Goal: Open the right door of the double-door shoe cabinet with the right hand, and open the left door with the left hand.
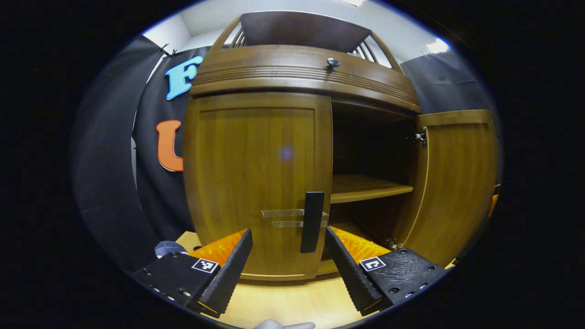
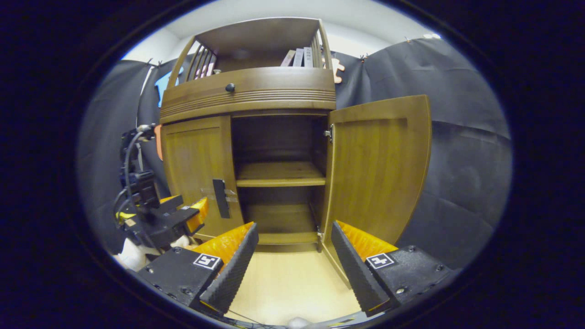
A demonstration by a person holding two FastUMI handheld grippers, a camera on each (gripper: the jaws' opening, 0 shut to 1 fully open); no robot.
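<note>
My fingers on the left gripper [image 1: 289,262] stand apart, holding nothing, with the dark handle [image 1: 312,222] of the left door [image 1: 256,183] just ahead of the gap between them; I cannot tell whether anything touches it yet. The right gripper [image 2: 295,258] also has its fingers spread and empty, well back from the shoe cabinet [image 2: 249,93].

By my reading, the first half of the task is done: the right door [image 2: 379,169] is swung wide and the shelf [image 2: 279,176] inside is exposed. The left door sits shut, flush with the frame, so that half is left. I judge the next step is to close the left fingers on the handle and pull the door out on its hinge.
</note>
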